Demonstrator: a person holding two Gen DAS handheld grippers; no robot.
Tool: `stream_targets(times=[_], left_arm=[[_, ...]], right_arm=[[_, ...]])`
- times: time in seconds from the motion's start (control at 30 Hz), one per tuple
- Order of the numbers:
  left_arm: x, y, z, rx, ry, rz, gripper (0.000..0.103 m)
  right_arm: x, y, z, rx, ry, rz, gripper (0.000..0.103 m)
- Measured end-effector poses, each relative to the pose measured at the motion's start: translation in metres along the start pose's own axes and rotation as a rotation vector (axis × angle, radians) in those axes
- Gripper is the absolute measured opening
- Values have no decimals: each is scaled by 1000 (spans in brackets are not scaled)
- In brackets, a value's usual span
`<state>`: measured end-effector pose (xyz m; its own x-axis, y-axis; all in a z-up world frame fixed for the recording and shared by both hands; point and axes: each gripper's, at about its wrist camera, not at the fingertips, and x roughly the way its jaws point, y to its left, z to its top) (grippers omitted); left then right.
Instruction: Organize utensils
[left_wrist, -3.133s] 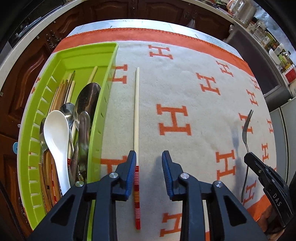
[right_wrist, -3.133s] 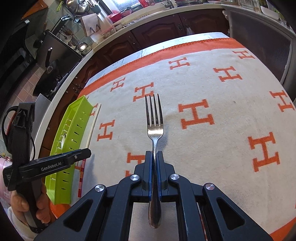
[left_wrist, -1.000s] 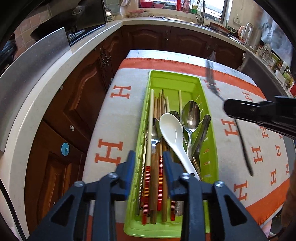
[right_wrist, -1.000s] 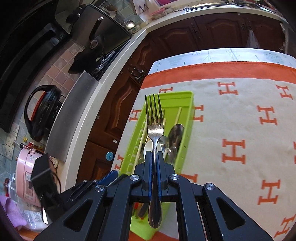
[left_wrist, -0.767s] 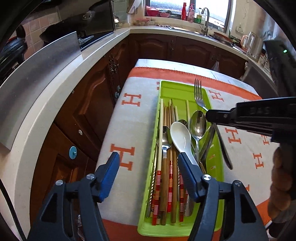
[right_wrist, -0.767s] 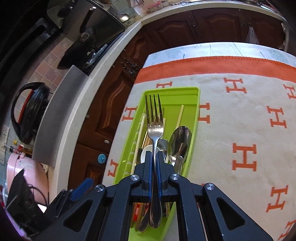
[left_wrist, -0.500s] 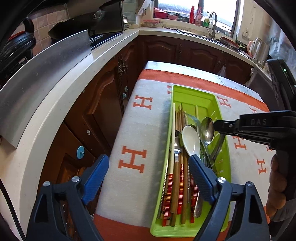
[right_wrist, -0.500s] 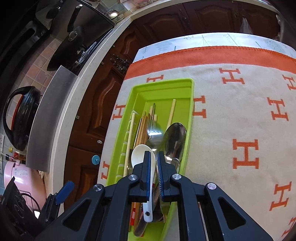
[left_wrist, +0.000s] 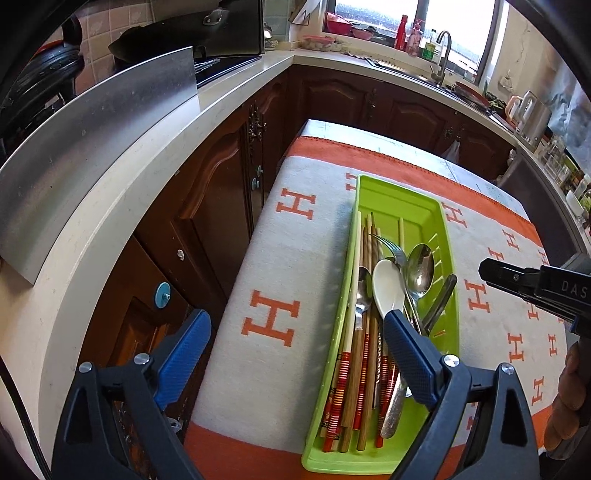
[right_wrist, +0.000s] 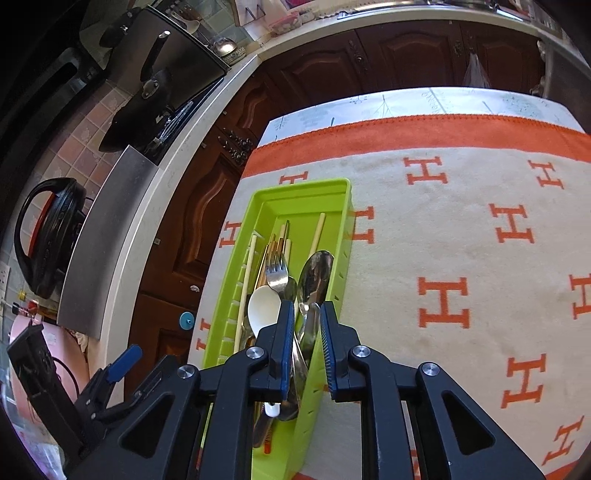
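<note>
A lime-green utensil tray (left_wrist: 391, 199) (right_wrist: 306, 192) lies on the orange-and-white H-pattern cloth near the table's left edge. It holds several chopsticks (left_wrist: 364, 332), a white spoon (left_wrist: 388, 288) (right_wrist: 264, 308), a metal spoon (left_wrist: 419, 267) (right_wrist: 314, 273) and the fork (left_wrist: 388, 245) (right_wrist: 277, 269). My left gripper (left_wrist: 295, 341) is wide open and empty, above the tray's near left side. My right gripper (right_wrist: 307, 325) is open and empty, just above the tray's near end; it also shows in the left wrist view (left_wrist: 532, 286).
The cloth (right_wrist: 461, 240) covers the table to the right of the tray. Dark wood cabinets (left_wrist: 221, 177) and a pale countertop (left_wrist: 122, 206) with a steel panel stand left of the table. A sink and window are at the back.
My right gripper carried the fork over the tray, opened and let it drop among the utensils. My left gripper opened wide after leaving the chopstick in the tray, and drew back.
</note>
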<state>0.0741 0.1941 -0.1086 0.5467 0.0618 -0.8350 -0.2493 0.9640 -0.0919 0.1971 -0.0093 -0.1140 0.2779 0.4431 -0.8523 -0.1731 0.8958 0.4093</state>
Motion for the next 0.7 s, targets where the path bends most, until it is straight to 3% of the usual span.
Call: stream_targets(times=[0.23, 0.33, 0.4, 0.7], left_arm=[[-2, -10, -3, 15, 26, -16, 94], [-3, -16, -6, 18, 36, -34, 103], [-5, -22, -9, 23, 38, -43, 102], [-20, -72, -27, 123, 44, -76, 102]], right_arm=[[-20, -1, -17, -74, -28, -29, 15], [-31, -5, -27, -97, -43, -39, 17], [-41, -8, -35, -122, -63, -59, 20], [-72, -41, -81, -185, -87, -139, 27]])
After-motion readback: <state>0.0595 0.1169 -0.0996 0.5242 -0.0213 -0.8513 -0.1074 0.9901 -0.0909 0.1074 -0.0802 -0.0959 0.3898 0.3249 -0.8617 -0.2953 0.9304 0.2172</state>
